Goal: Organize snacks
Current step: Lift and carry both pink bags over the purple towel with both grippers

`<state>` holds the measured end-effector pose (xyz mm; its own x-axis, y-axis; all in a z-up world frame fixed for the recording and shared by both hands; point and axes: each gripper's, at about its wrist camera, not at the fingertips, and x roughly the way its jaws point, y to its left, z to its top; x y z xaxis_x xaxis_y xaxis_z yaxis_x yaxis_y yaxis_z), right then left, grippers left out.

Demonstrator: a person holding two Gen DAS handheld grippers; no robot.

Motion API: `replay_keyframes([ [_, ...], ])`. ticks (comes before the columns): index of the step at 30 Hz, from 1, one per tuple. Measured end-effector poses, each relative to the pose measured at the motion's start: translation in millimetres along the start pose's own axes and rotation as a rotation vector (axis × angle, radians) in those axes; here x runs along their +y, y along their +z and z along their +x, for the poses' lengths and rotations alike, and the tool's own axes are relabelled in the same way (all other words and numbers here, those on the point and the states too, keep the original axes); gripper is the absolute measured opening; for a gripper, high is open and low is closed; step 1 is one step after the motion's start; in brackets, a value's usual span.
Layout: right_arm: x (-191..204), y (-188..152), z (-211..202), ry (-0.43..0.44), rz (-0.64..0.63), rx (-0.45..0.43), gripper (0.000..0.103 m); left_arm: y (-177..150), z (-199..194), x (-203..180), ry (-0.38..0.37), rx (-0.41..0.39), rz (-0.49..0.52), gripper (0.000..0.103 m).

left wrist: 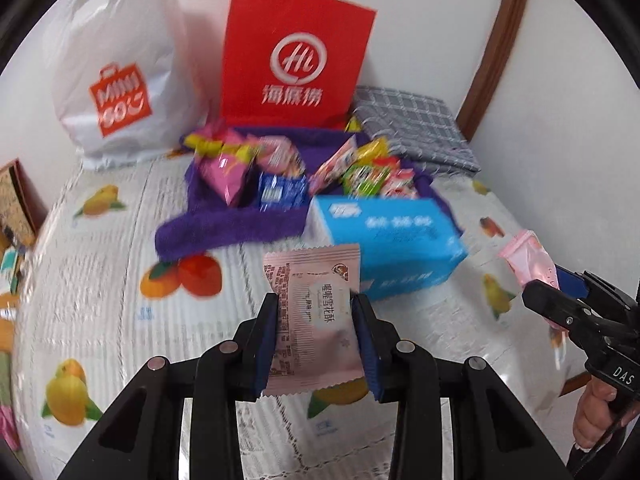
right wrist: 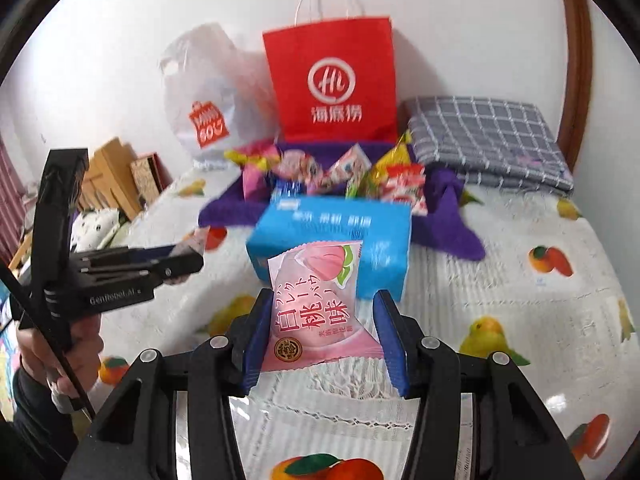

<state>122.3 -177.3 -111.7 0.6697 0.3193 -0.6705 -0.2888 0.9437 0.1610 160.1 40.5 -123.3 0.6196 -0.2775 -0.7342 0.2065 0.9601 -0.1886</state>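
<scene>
Both grippers hover just before the blue box (right wrist: 332, 240): left gripper (left wrist: 316, 300) clamps a dusty-pink packet (left wrist: 316, 308), right gripper (right wrist: 322, 300) a peach packet (right wrist: 316, 304) (snack heap behind).

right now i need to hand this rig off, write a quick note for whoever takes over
Left gripper: shut on a pale pink snack packet, held above the bed.
Right gripper: shut on a pink peach-flavour packet, also in the air.
Blue box sits on the fruit-print bedspread, just ahead of both grippers.
Behind it, a pile of mixed snacks lies on a purple towel; a red paper bag and a white plastic bag stand against the wall.
Done: one packet picked up in each gripper.
Left: place both packets, then sort the pile. Where they go is not shown.
</scene>
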Motion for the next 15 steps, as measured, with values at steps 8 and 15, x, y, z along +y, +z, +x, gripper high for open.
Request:
replay_keyframes([
  [8,6.7,44.8,-17.8,-0.036,0.077,-0.080,0.050,51.6,-4.7,-12.9,0.019,-0.017,0.070,0.035],
  [15,7.0,85.3,4.4,-0.076,0.118,-0.109,0.050,97.0,12.8,-4.8,-0.010,-0.010,0.076,0.035],
])
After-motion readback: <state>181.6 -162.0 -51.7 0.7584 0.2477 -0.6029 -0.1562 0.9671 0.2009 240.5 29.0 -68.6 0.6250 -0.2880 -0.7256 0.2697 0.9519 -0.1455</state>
